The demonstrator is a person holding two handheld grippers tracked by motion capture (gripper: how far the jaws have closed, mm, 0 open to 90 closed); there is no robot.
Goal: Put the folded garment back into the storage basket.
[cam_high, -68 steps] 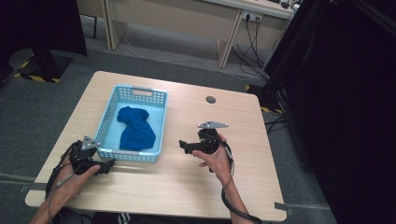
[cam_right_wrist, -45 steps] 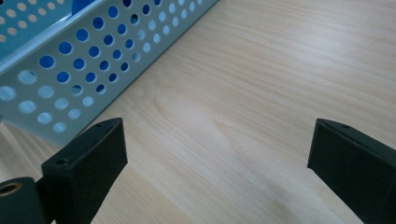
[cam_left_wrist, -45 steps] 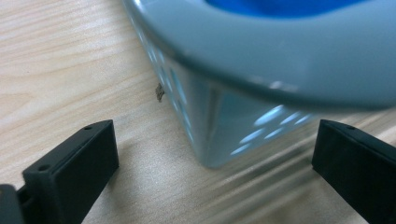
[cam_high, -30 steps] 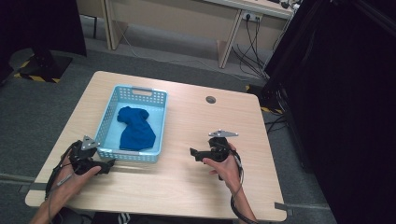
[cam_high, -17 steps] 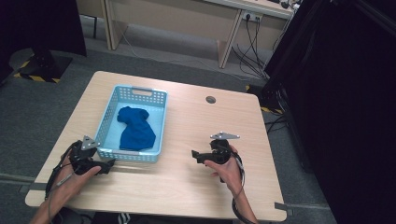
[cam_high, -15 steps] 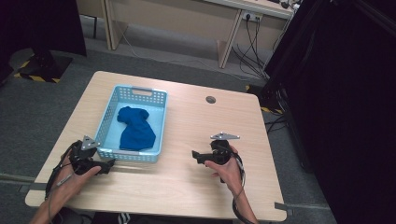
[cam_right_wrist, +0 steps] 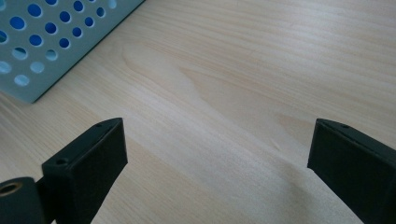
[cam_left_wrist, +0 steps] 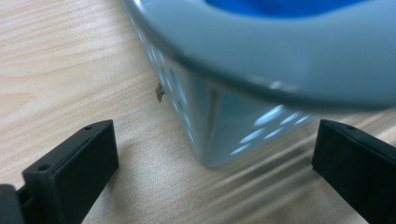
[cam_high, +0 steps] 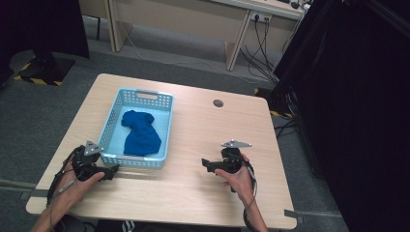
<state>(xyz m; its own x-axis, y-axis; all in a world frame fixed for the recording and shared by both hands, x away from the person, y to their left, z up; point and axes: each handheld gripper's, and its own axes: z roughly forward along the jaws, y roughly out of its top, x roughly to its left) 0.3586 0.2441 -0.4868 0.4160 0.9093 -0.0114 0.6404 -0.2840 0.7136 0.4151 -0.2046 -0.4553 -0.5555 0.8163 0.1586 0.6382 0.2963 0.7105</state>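
The person's left forearm comes in from the bottom left corner of the high view, slanting up and to the right, with the hand wrapped around the left tongs (cam_high: 110,171) low over the pale wooden tabletop (cam_high: 193,193). These tongs point right, at the near left corner of the light blue perforated plastic basket (cam_high: 167,123), and their jaws stand spread. In the left gripper view the left tongs (cam_left_wrist: 212,172) show that rounded corner very close, between the two jaws but touching neither.

The right forearm rises from the bottom edge, the hand gripping the right tongs (cam_high: 207,164) from below, jaws pointing left toward the basket and well apart from it. Seen from the right gripper view, the right tongs (cam_right_wrist: 217,163) are spread wide over bare wood.

A crumpled dark blue cloth (cam_high: 139,135) lies inside the basket.
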